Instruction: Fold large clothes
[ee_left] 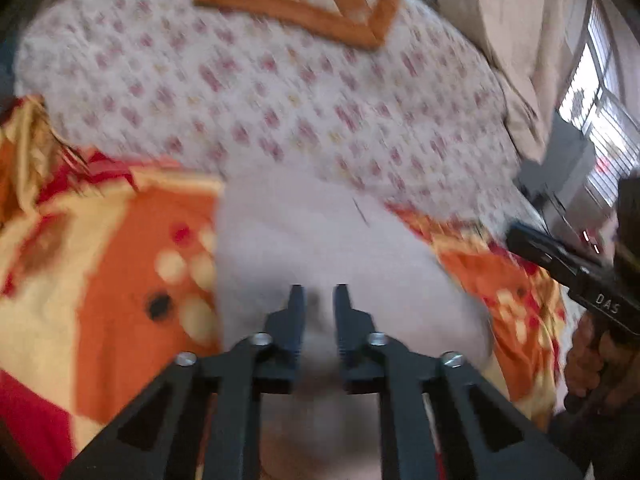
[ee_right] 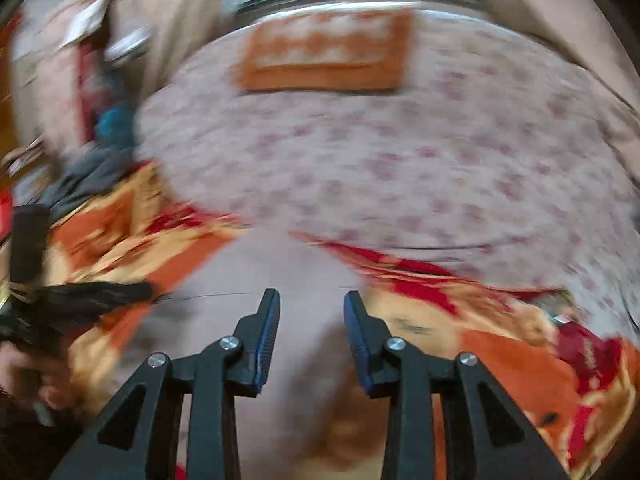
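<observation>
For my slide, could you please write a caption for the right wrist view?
Right gripper, jaws open and empty, above a pale garment lying on an orange-red blanket.

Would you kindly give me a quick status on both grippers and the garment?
Left gripper shut on pale garment. Right gripper open, nothing between pads. Garment lies over orange-red blanket on floral bedsheet. Nothing obstructing.

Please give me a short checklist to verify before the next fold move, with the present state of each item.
1. Left gripper grips the pale garment: cannot tell; jaws narrow, picture blurred.
2. Right gripper is free: ok, jaws apart, nothing between them.
3. Garment lies on the orange and red blanket: ok.
4. Garment spread flat: cannot tell, blurred.
5. Floral bedsheet beyond offers room: ok, only an orange mat far off.
</observation>
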Tool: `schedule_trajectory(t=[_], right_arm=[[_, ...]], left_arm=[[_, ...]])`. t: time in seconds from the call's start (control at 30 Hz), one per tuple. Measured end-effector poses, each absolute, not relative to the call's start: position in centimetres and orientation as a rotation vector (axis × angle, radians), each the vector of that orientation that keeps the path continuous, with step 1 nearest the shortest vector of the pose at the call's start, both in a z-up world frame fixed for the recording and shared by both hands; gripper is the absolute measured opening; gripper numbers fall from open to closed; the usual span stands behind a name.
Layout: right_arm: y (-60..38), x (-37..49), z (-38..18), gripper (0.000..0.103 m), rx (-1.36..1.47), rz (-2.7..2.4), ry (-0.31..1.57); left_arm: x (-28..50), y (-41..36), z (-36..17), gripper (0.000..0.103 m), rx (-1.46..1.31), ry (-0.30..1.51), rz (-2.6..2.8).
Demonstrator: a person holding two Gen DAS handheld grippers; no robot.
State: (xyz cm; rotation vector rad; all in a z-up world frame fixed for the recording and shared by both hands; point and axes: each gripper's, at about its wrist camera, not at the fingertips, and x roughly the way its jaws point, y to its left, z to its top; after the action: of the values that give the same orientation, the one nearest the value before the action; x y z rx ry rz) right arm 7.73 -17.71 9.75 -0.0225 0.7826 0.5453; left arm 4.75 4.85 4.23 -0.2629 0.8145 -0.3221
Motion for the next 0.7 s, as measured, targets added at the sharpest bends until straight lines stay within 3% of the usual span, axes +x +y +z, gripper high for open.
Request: schedule_trajectory(t=[0.03, 0.2, 0.23, 0.47, 0.57, 0.6, 0.67, 0.7], right_arm=[[-15.7, 7.6, 9.0, 0.016, -0.054, 0.588, 0.839], [-12.9, 6.5, -0.8, 0.015, -0.144, 0.592, 1.158], [-13.3, 5.5, -2.7, 0.015, -0.129, 0.594, 1.126], [-12.7, 4.8, -1.2, 0.016, -0.11, 0.558, 1.113], [-15.0, 5.4, 2.8, 0.016, 0.004, 0.551, 1.044], [-15.5, 6.1, 4.5, 0.019, 0.042, 0.535, 1.003], [-16.1, 8.0, 7.3, 0.045, 0.11, 0.453, 0.943], [-16.2, 9.3, 8.2, 0.067, 0.142, 0.396, 0.93]], left_arm=[[4.1, 4.0, 3.3, 0.0, -0.236, 0.857, -0.338], [-0.1, 1.7, -1.3, 0.0, -0.076, 0.948, -0.334], [-0.1, 1.4, -1.3, 0.0, -0.057, 0.949, -0.332], [-0.1, 2.4, 0.2, 0.0, -0.133, 0.936, -0.338], [-0.1, 3.8, 3.6, 0.0, -0.191, 0.847, -0.37], [0.6, 4.4, 5.1, 0.0, -0.212, 0.81, -0.366], [3.1, 5.2, 7.2, 0.005, -0.237, 0.761, -0.342], [4.9, 5.5, 8.2, 0.012, -0.239, 0.736, -0.306]])
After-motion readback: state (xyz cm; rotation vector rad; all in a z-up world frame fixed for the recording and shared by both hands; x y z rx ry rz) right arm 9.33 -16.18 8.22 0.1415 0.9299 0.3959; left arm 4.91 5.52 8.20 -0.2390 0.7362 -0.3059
